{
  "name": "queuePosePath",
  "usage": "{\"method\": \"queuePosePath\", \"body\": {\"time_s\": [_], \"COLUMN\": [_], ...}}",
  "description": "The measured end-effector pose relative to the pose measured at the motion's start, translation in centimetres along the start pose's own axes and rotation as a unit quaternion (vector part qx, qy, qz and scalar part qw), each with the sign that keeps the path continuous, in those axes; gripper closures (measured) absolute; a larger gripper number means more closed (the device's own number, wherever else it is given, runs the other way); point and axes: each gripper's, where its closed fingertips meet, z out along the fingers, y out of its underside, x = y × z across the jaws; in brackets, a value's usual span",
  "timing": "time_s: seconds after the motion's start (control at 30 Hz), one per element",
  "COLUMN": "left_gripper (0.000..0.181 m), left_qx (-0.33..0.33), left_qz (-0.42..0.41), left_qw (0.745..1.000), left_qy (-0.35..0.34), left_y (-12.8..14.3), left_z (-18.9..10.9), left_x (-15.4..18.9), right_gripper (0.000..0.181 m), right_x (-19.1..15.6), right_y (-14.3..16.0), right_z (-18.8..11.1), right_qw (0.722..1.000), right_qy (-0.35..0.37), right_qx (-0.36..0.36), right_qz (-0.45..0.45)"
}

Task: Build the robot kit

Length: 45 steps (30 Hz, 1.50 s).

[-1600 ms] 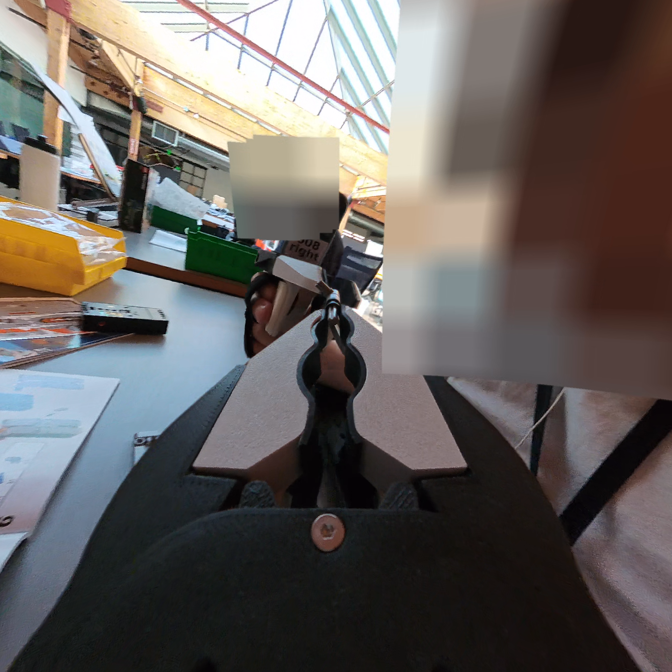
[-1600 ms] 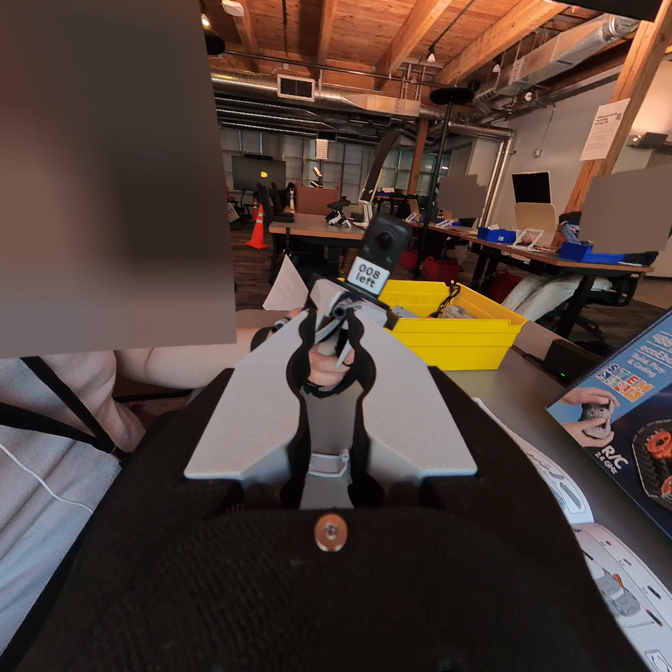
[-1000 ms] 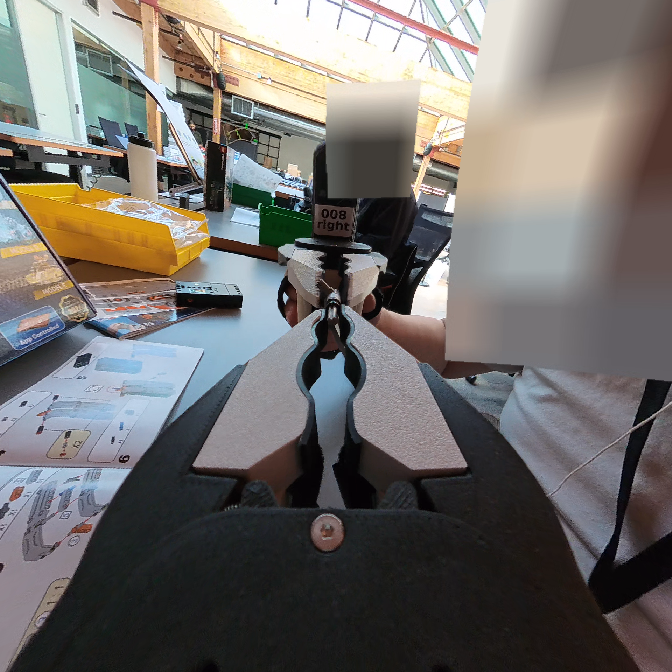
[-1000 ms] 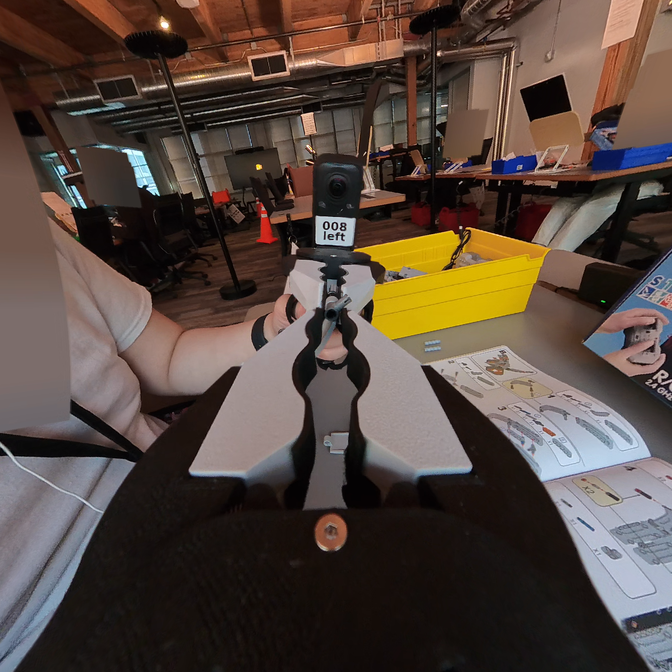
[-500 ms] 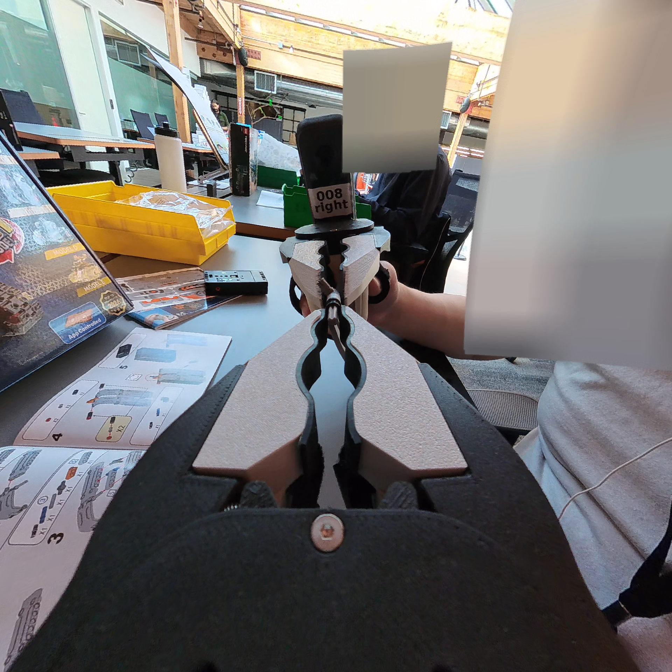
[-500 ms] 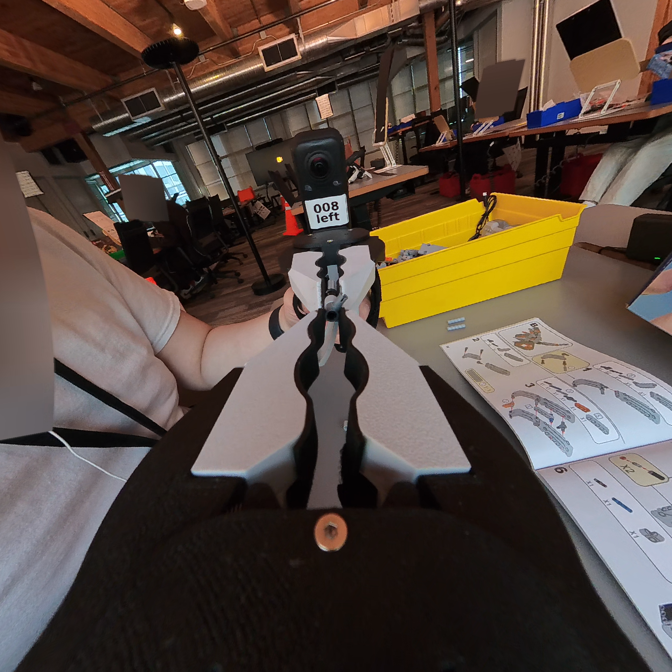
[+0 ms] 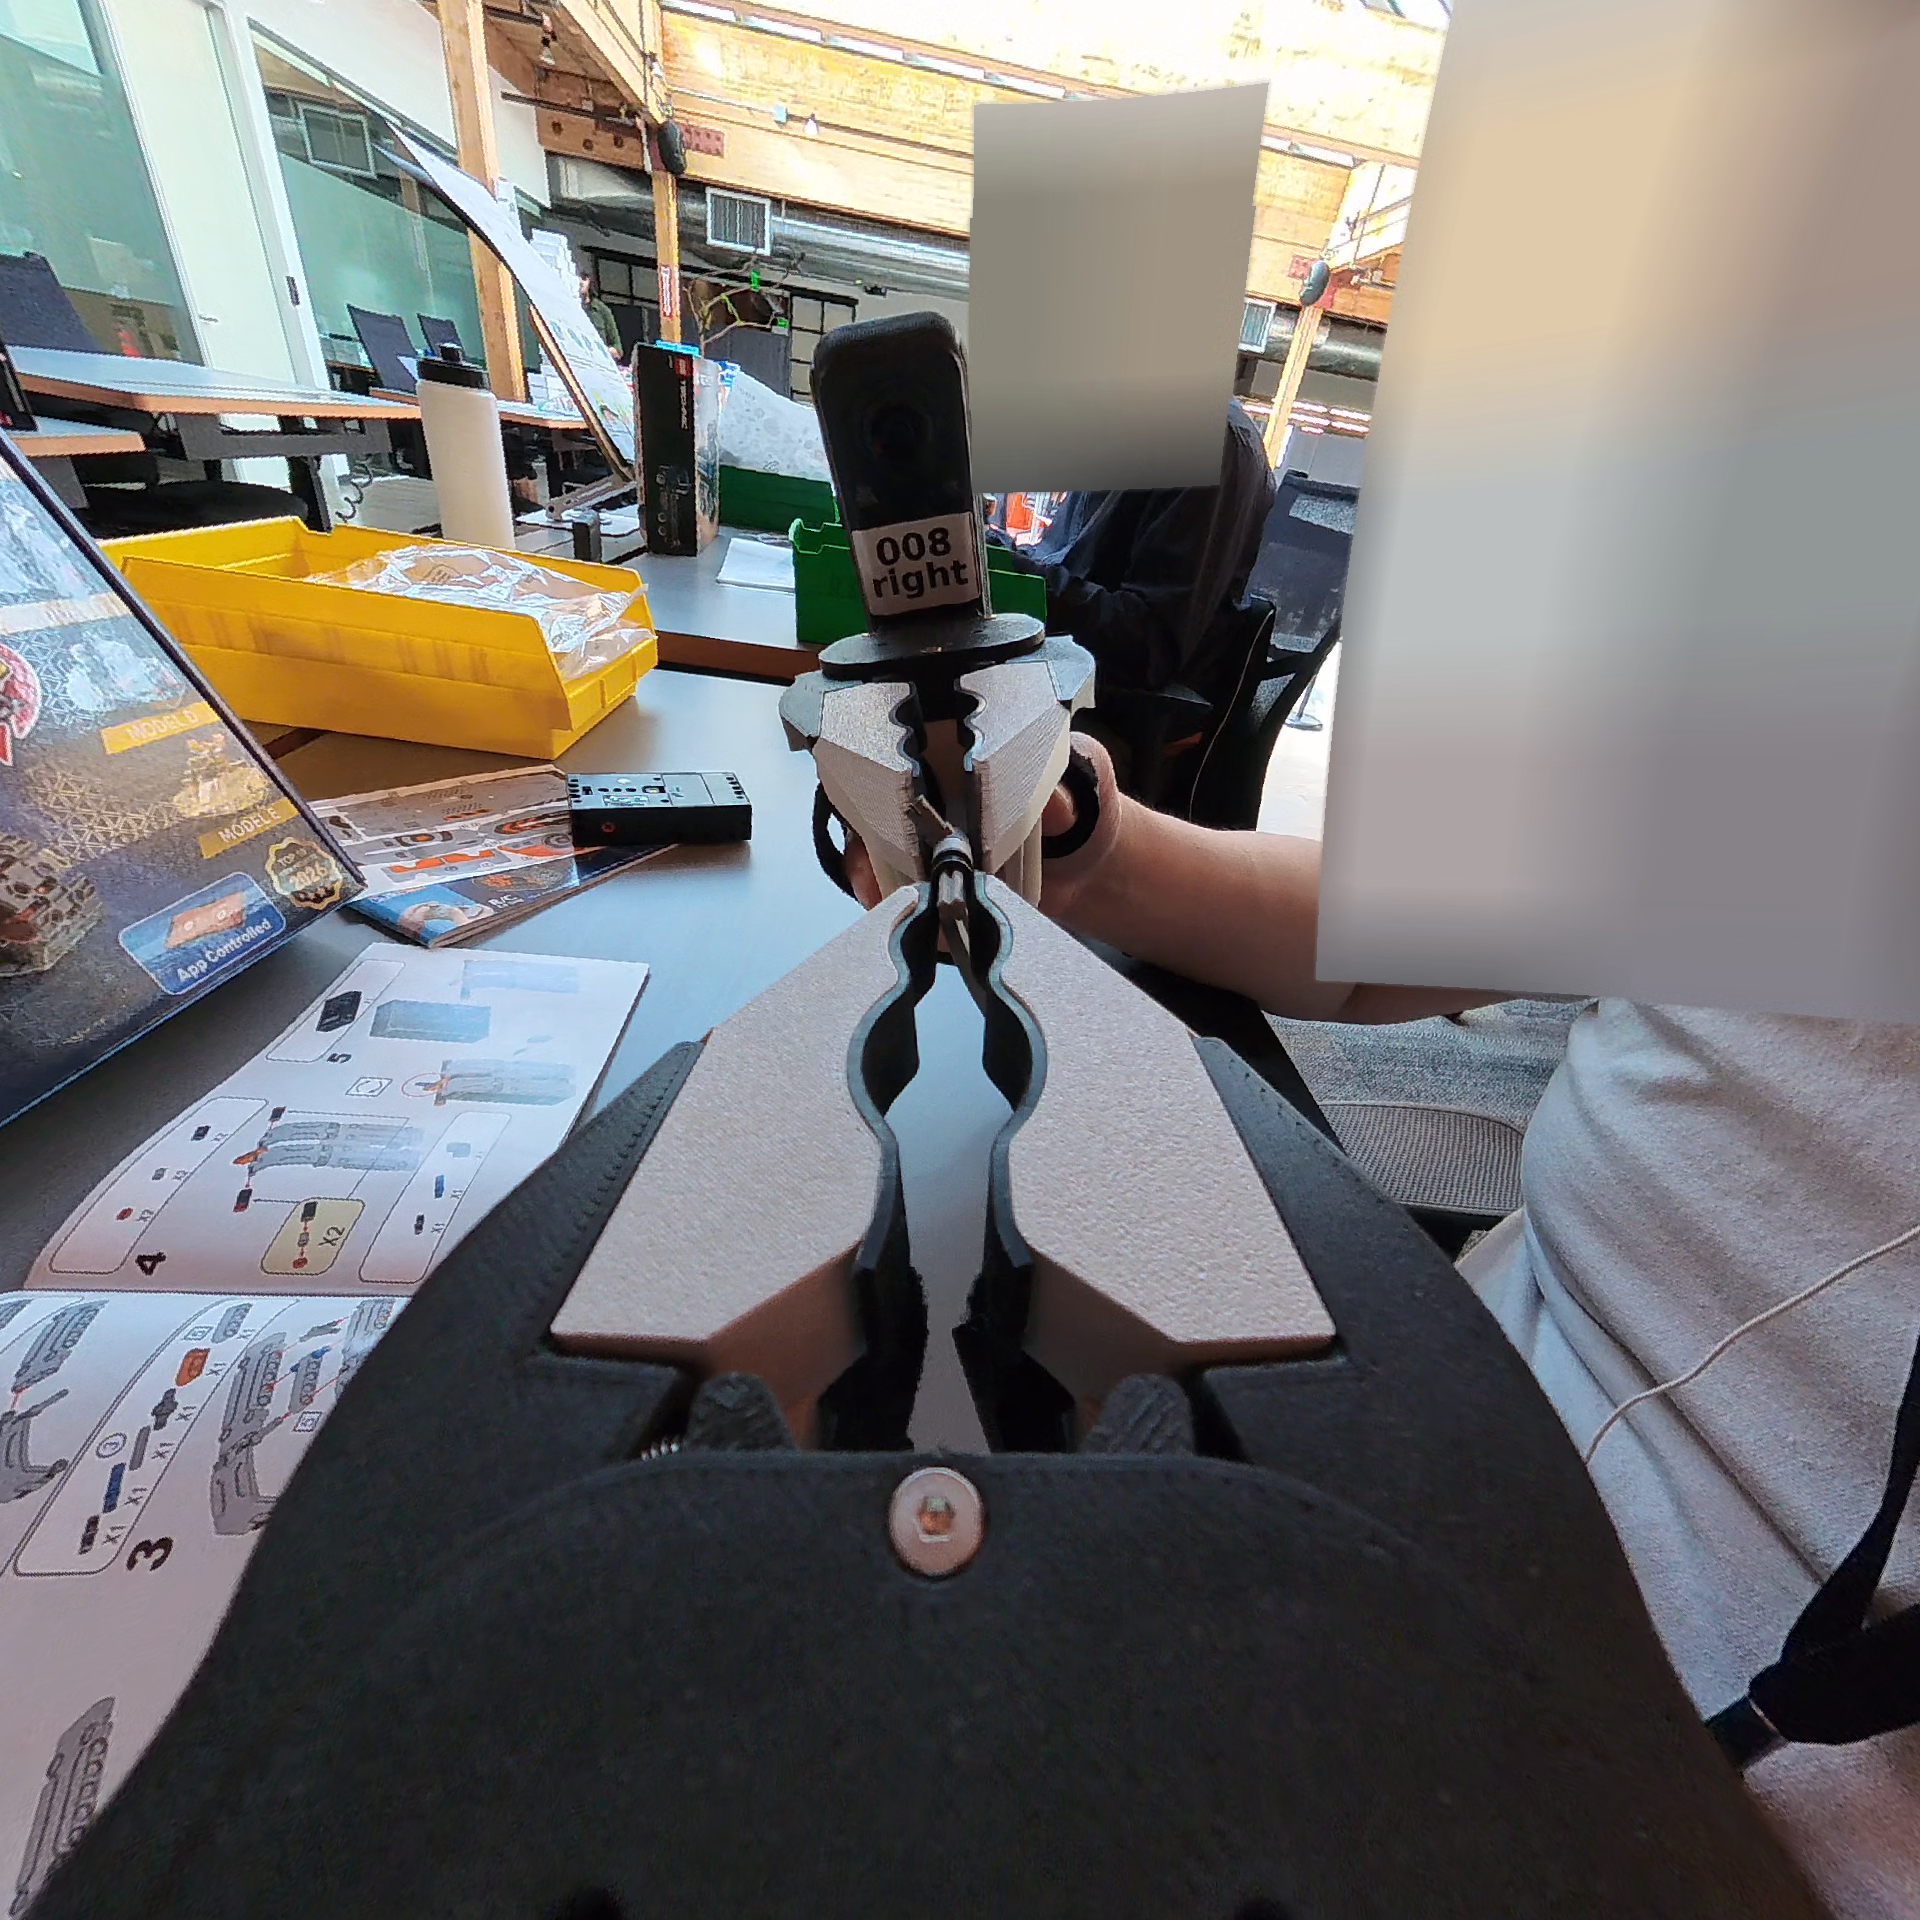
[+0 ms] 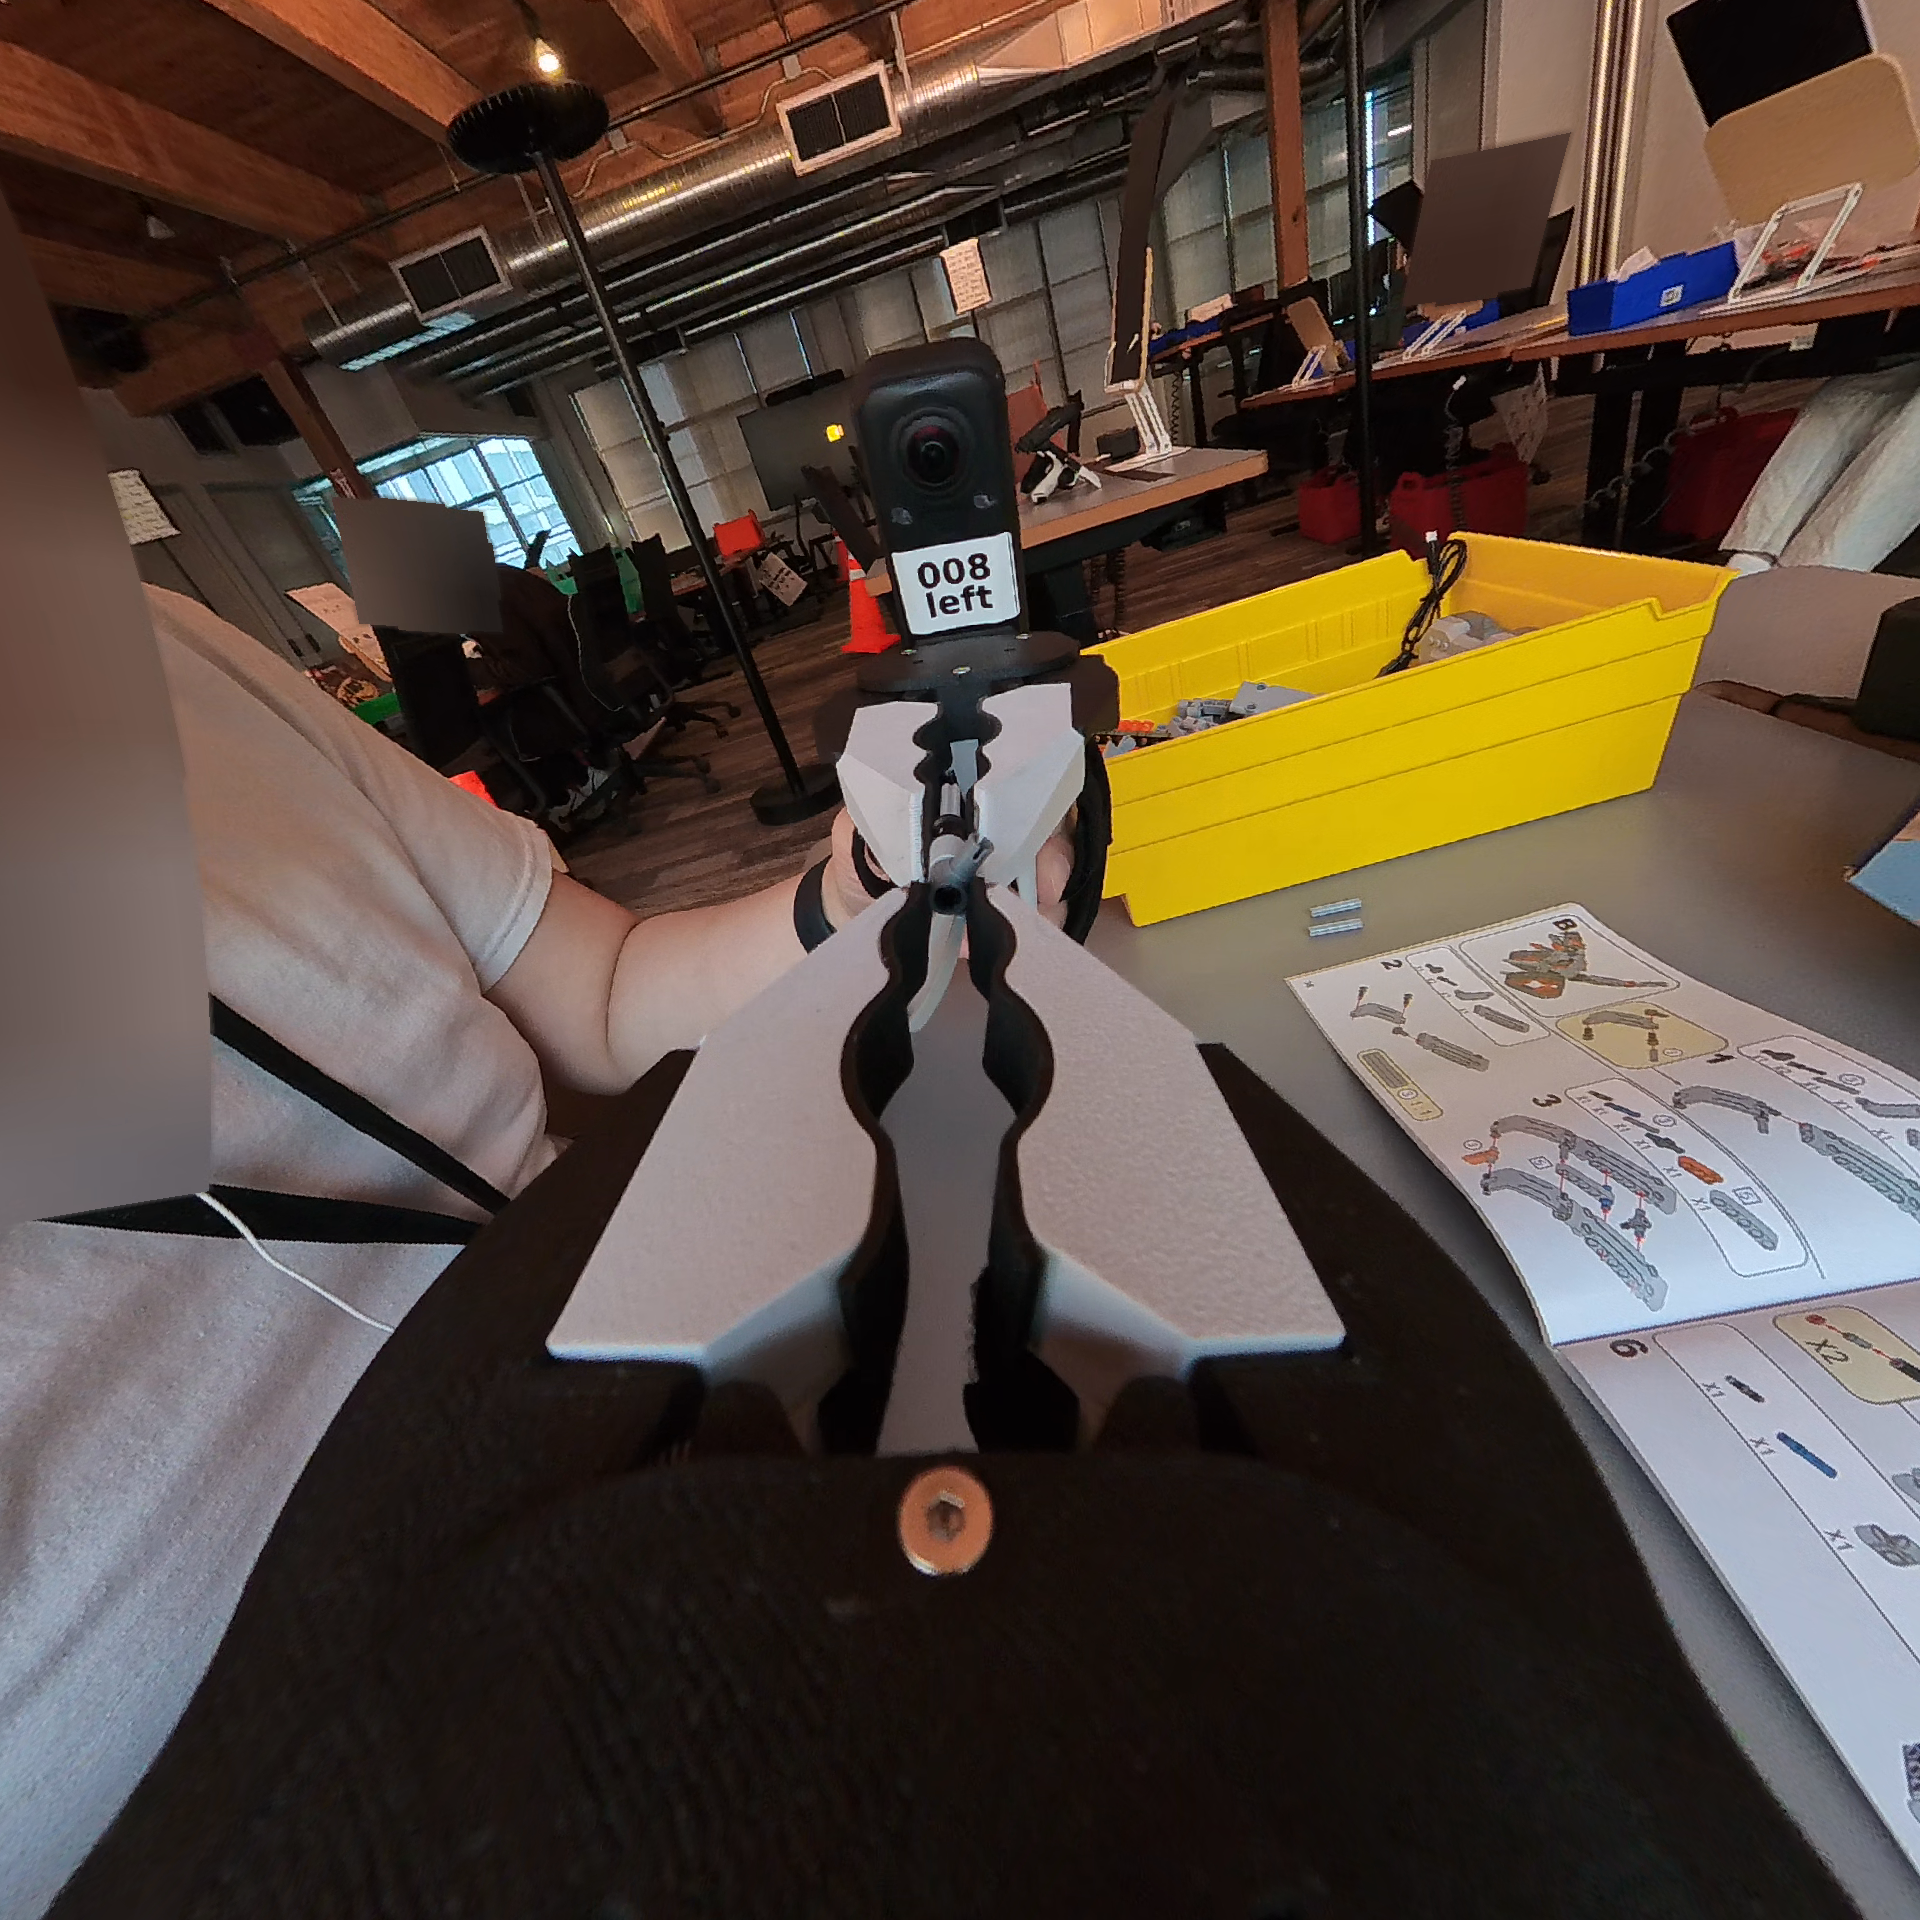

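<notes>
Facing each other tip to tip above the grey table (image 7: 717, 935), the two grippers meet over a small grey rod-shaped part. Taking the left wrist view from its left side: a dark printed box (image 7: 125, 831) leans upright, an open instruction booklet (image 7: 343, 1122) lies flat with line drawings, and behind them sit a glossy yellow plastic bin (image 7: 395, 665) holding crinkled clear film and a small black rectangular device (image 7: 660, 807) on a leaflet. In the middle, the left gripper (image 7: 948, 909) points level and forward, its pale, grainy wedge-shaped fingers with wavy black inner edges closed at the tips on the thin grey rod piece (image 7: 951, 883). Directly beyond, the right gripper (image 7: 940, 821) points back at it, carried upright in a hand (image 7: 1081, 831) with a black camera on top. In the right wrist view, a light sleeve and bare forearm fill the left side; the right gripper (image 8: 948, 904) pinches a small grey tube-like piece (image 8: 951, 868) at its tips, its matt white fingers drawn together. The left gripper (image 8: 961, 821) opposes it, gripped by a hand (image 8: 862, 852), its fingers closed on the same slender part. To the right stand a yellow bin (image 8: 1403, 748) of loose grey pieces and a black cable, two tiny grey pins (image 8: 1335, 920) on the table, and the booklet (image 8: 1621, 1122).
</notes>
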Motion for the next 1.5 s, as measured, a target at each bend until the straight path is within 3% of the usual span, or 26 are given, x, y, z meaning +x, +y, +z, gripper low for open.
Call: {"method": "queuePosePath", "body": {"time_s": [0.7,0.93,1.0,1.5], "left_gripper": [0.179,0.17,0.177,0.177], "left_qx": [-0.014,0.0,0.004,-0.011], "left_qz": [0.001,-0.034,-0.027,-0.024], "left_qw": [1.0,0.999,1.0,1.0], "left_qy": [-0.014,-0.003,-0.011,-0.017], "left_y": [0.9,0.7,0.6,0.8], "left_z": [0.1,0.4,0.4,0.0], "left_x": [-0.5,-0.5,-0.7,-1.0], "right_gripper": [0.176,0.176,0.175,0.175], "right_x": [0.7,1.0,0.9,1.2], "right_y": [0.5,1.0,0.9,1.0], "right_z": [-0.5,-0.3,-0.3,-0.2], "right_qw": [0.998,0.998,0.998,0.994], "right_qy": [-0.025,-0.016,-0.022,-0.034], "right_qx": [0.004,-0.011,-0.007,0.006], "right_qz": [0.065,0.058,0.06,0.101]}}
